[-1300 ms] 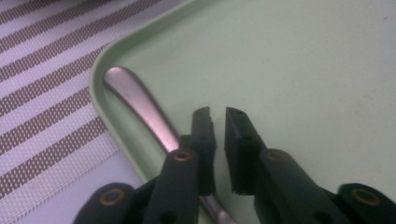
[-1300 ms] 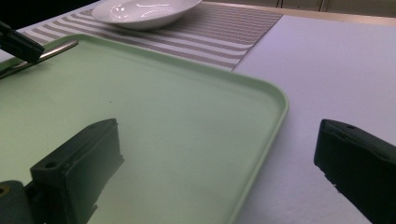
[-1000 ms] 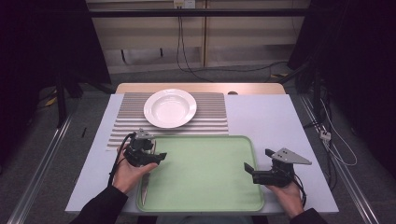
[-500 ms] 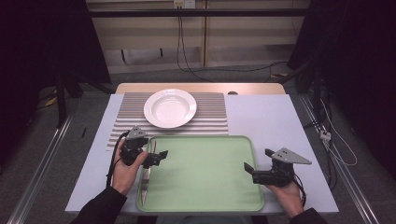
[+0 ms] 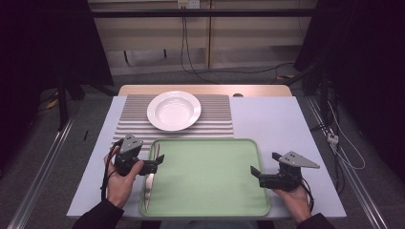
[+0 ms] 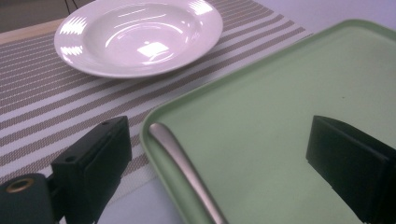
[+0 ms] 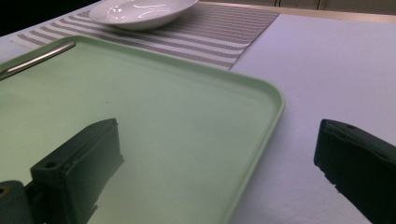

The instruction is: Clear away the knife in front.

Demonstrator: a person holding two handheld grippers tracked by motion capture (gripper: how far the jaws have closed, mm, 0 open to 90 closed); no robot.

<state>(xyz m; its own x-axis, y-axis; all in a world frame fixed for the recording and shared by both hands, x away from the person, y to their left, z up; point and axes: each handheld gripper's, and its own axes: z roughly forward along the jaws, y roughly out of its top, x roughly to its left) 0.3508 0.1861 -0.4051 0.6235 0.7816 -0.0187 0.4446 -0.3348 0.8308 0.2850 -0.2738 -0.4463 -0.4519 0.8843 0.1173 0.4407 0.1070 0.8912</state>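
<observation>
Cutlery (image 5: 150,179), thin, stiff, slippery steel lying in the tray (image 5: 210,205), wants a mid-handle pinch, left hand-held gripper (image 5: 159,161) just opened wide, empty.

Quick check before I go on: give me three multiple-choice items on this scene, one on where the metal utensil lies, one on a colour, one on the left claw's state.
1. Where does the metal utensil lie?
A. In the white plate
B. Along the tray's left edge
C. On the bare table at right

2. What colour is the tray?
A. Green
B. Red
C. Black

3. How is the left claw?
A. Shut on the utensil
B. Shut on the plate
C. Open, holding nothing

Answers: 1 B, the utensil lies just inside the tray's left rim. 2 A, the tray is pale green in every view. 3 C, in the left gripper view its jaws stand wide apart, just opened, with the utensil lying free on the tray.
</observation>
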